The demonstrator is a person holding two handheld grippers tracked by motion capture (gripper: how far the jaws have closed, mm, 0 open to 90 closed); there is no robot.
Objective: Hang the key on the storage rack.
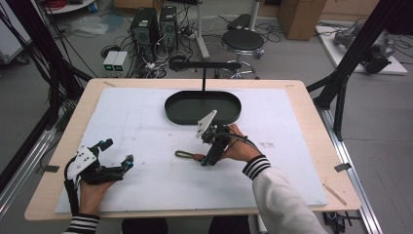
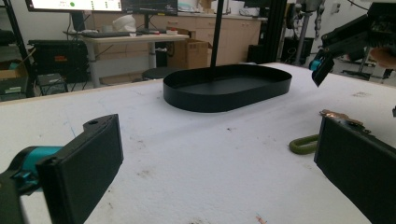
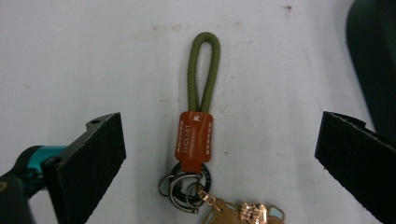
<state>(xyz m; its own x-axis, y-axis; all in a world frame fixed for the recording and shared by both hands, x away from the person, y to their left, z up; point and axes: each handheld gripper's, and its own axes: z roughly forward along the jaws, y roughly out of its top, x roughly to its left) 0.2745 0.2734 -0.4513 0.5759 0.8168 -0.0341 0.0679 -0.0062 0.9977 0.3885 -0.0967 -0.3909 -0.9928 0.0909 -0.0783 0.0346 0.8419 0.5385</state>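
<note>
**Two grippers out, R one lined up over the keychain**

Step in hand, as I read it: approach for the pick. The right gripper [image 1: 207,160] is tipped down over the keychain [image 3: 198,135], jaws spread wide w/ nothing between them but the fob. In the right gripper view the olive cord loop [image 3: 204,70] points away from the camera, the brown leather tab [image 3: 194,140] sits about centred betw. the two jaws, and the metal rings [image 3: 182,186] plus gold charm [image 3: 245,212] trail toward the bottom edge. Keychain lies flat on the white mat [image 1: 146,122], near the black oval tray [image 1: 203,108] but apart from it.

The left gripper [image 1: 117,156] rests low on the mat at the person's left, well apart from the work, jaws wide open, holding nothing.

Next move prob. calls for: drop straight down, keep the tab centred, close across the tab or cord, not the loose rings (they'd likely slip or swing). Then lift; the tray looks the likely drop spot.
</note>
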